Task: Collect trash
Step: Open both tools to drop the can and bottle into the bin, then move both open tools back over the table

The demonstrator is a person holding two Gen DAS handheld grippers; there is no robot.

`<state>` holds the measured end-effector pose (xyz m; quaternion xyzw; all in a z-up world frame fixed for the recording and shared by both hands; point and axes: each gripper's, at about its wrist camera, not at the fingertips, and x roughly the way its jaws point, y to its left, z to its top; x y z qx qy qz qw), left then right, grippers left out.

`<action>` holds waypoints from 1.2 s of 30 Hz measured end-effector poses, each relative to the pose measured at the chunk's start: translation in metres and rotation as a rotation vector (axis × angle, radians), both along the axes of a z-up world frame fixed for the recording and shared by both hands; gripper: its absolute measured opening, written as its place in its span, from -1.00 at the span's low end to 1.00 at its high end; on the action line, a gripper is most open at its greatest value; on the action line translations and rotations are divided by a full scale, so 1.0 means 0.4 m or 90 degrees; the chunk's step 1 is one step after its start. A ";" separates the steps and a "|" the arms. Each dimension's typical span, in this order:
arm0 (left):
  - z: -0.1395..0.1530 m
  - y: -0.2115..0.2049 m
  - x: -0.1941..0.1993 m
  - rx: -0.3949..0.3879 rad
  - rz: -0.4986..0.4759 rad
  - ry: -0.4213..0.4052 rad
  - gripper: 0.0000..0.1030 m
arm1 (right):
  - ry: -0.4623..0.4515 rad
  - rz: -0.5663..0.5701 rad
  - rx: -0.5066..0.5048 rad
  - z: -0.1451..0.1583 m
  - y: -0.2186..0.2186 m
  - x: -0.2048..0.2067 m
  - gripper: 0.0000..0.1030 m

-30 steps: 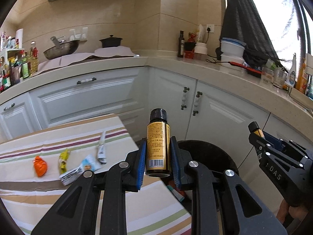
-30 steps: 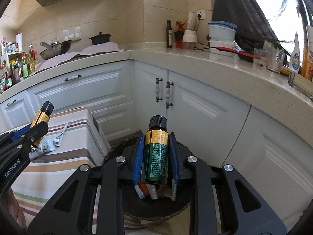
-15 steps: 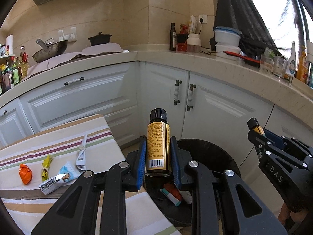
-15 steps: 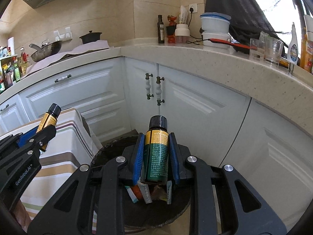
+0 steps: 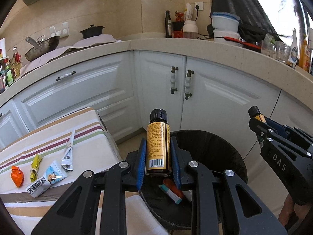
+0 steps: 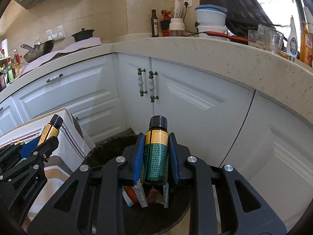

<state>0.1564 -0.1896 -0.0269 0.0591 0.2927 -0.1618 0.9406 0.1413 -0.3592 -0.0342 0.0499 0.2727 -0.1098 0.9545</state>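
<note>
Left-wrist view: a small brown glass bottle with a yellow label and black screw cap (image 5: 158, 145) is seen clamped upright between the blue pads of the left gripper (image 5: 158, 162), above the near rim of the round black-lined trash bin (image 5: 230, 148), approx. over its edge rather than its middle. In the right-wrist view a second brown bottle w/ a green-and-yellow label (image 6: 156, 152) is held the same way by the right gripper (image 6: 155, 158), more squarely over the bin opening, where wrappers are already lying. Risks, as judged: if the left bottle is let go where it is, the rim could be struck and the bottle bounced to the floor beside the striped cloth-covered table (image 5: 92, 137) (glass, so a break is possible). Both bottles dropped together could knock each other. Four wrappers (image 5: 47, 174) are left on the table and could be forgotten.
</note>
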 end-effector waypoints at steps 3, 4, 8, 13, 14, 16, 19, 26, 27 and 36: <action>-0.009 -0.007 0.011 0.003 0.000 0.007 -0.52 | 0.005 -0.004 0.000 -0.012 -0.007 0.017 -0.52; -0.011 -0.009 0.013 0.004 0.001 0.008 -0.52 | 0.006 -0.005 0.001 -0.013 -0.010 0.021 -0.52; -0.021 -0.013 0.026 0.007 0.002 0.017 -0.51 | 0.008 -0.014 0.003 -0.023 -0.021 0.033 -0.50; -0.025 -0.014 0.030 0.007 0.005 0.019 -0.16 | 0.006 -0.019 0.000 -0.025 -0.024 0.034 -0.23; -0.024 -0.014 0.030 0.006 0.006 0.018 -0.15 | 0.007 -0.018 -0.002 -0.025 -0.024 0.033 -0.23; -0.023 -0.015 0.031 0.006 0.006 0.018 -0.13 | 0.006 -0.018 -0.004 -0.024 -0.022 0.032 -0.23; -0.017 -0.011 0.027 0.004 0.009 0.013 -0.06 | 0.005 -0.018 -0.007 -0.020 -0.018 0.028 -0.23; 0.005 0.024 0.015 -0.001 0.026 0.002 0.08 | 0.005 -0.015 -0.005 -0.011 -0.003 0.025 -0.23; 0.008 0.035 0.010 -0.001 0.030 0.000 0.11 | 0.006 -0.013 -0.004 -0.010 0.002 0.024 -0.23; 0.013 0.171 -0.031 0.011 0.090 -0.003 0.20 | 0.011 0.038 0.007 -0.005 0.103 0.020 -0.22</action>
